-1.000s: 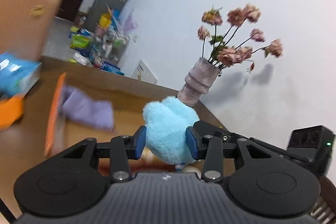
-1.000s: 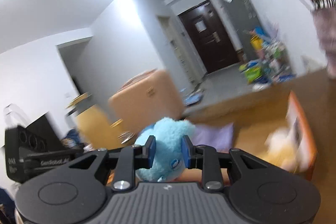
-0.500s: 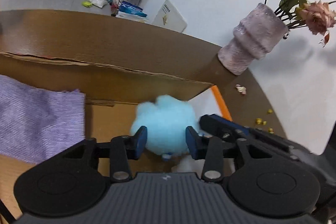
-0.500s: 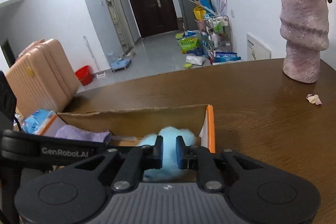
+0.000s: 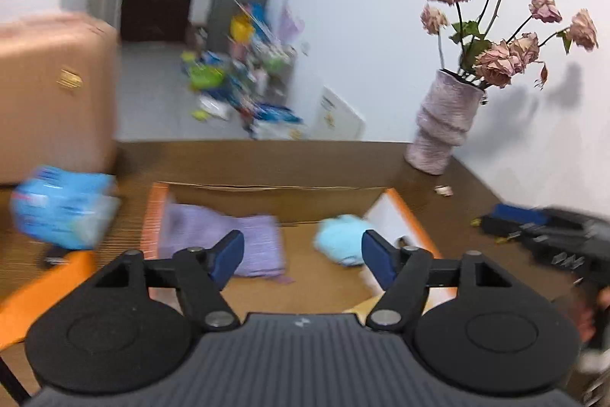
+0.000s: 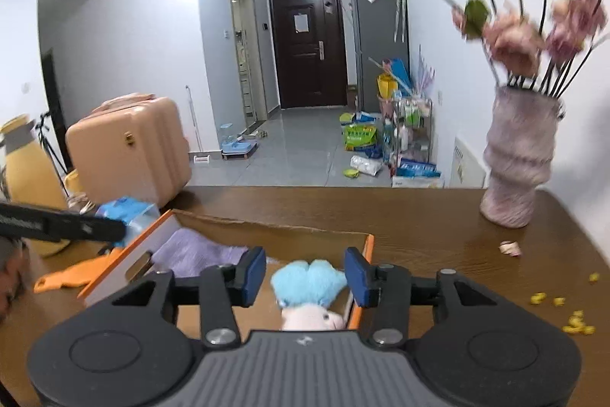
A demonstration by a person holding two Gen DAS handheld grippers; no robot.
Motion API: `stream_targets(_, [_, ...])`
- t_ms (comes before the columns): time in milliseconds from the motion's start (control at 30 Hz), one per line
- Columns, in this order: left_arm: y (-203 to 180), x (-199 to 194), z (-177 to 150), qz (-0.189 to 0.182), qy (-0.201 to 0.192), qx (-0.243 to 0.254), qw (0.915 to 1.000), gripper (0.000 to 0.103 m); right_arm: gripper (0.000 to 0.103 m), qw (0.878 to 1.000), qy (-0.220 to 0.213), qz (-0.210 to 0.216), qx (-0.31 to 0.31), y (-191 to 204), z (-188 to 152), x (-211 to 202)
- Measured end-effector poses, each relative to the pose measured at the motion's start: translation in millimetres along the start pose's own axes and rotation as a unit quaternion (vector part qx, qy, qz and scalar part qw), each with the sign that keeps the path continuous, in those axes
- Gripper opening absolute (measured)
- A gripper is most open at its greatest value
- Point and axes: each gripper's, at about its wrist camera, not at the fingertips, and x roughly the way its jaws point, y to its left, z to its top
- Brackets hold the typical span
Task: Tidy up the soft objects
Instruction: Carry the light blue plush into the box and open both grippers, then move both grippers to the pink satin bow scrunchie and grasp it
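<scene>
In the left wrist view, the left hand-held gripper (image 5: 303, 256) hangs above the near side of an open cardboard box (image 5: 267, 191) with orange flaps that sits on the brown tabletop (image 5: 343, 155); its jaws have just been opening and now stand wide apart with nothing between the blue pads. Inside the box a folded purple cloth (image 5: 225, 241) lies toward the left end and a light blue plush toy (image 5: 341, 239) lies toward the right end, free of both pads. A blue packet (image 5: 61, 212) sits on the tabletop left of the box, blurred. A ribbed pale vase (image 5: 444, 128) of dried pink flowers (image 5: 503, 56) stands near the tabletop's far right corner, and the right hand-held gripper (image 5: 549, 227) shows at the right edge, too blurred to read its jaws there. In the right wrist view, the right hand-held gripper (image 6: 303, 275) is over the box's (image 6: 267, 227) right end; its jaws have just been opening and stand apart, and the blue plush toy (image 6: 309, 283) appears in the gap, lower down in the box, with neither pad pressing on it. A pale pink soft toy (image 6: 310, 317) lies just beside the blue one, nearer the camera. The purple cloth (image 6: 190, 250) lies at the left end. Yellow crumbs (image 6: 564, 308) are scattered on the tabletop (image 6: 419, 216) toward its right edge.
</scene>
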Motion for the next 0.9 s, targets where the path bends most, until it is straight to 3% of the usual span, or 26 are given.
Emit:
stream_targets(100, [8.9, -34.6, -22.0, 0.029, -0.009, 0.013, 0.9995, 0.073, 0.055, 1.0, -0.017, -0.006, -0.022, 13.9, -9.6, -33.3])
stream_targets(300, [13.3, -89.7, -87.6, 0.065, -0.036, 0.023, 0.9969, 0.076, 0.056, 0.998, -0.051, 0.004, -0.043, 52.3, -47.0, -85.0])
stream_targets(667, [-16.6, -184.0, -217.5, 0.045, -0.097, 0.042, 0.9934, 0.084, 0.063, 0.994, -0.093, 0.028, -0.059, 119.1, -161.2, -168.7])
stream_targets(733, [-20.1, -196.9, -236.2, 0.053, -0.112, 0.034, 0.9918, 0.085, 0.068, 0.993, -0.098, 0.034, -0.05, 126.3, -181.3, -184.1])
stream_targets(900, [-30.2, -212.4, -267.5, 0.066, -0.131, 0.031, 0.9887, 0.086, 0.069, 0.995, -0.086, 0.054, -0.006, 127.9, -221.9, -206.6])
